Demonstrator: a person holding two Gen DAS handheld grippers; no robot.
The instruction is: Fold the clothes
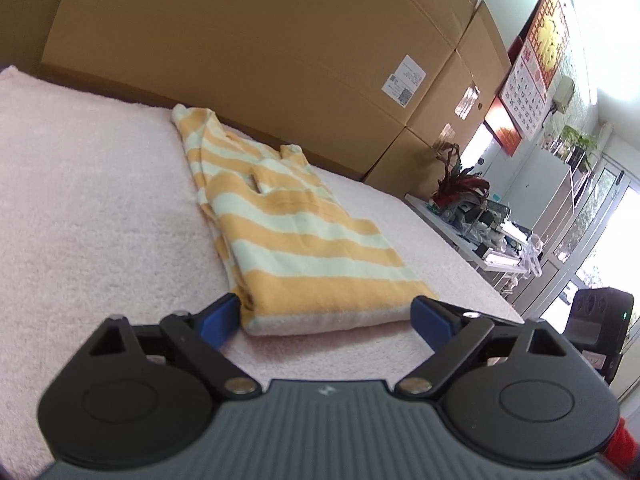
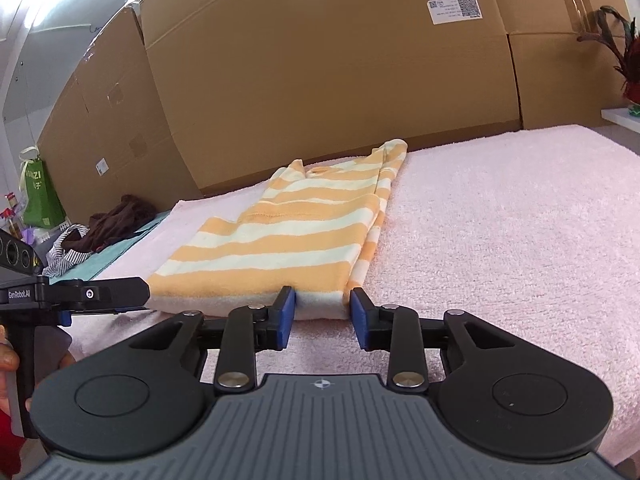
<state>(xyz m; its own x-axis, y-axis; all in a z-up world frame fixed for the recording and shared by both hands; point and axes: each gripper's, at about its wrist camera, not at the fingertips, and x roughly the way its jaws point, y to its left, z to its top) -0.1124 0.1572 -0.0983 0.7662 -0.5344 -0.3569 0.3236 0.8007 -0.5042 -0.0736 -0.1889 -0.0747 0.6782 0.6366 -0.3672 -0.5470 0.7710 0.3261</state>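
A folded shirt with orange and cream stripes (image 1: 304,240) (image 2: 280,232) lies flat on a pink towel (image 1: 88,200) (image 2: 500,220). My left gripper (image 1: 326,312) stands wide, one blue pad at each end of the shirt's near hem; the cloth between them lies unbunched. My right gripper (image 2: 322,308) stands narrower, its pads on either side of the hem's near right corner, with a thin gap at the right pad. The right wrist view also shows the left gripper (image 2: 120,300) side-on at the hem's left end, held by a hand (image 2: 8,360).
Tall cardboard boxes (image 1: 260,48) (image 2: 320,60) wall off the far edge of the towel. A pile of dark and striped clothes (image 2: 108,224) lies on a teal cloth at the left, near a green bag (image 2: 38,196). A white table with a red plant (image 1: 460,184) stands at the right.
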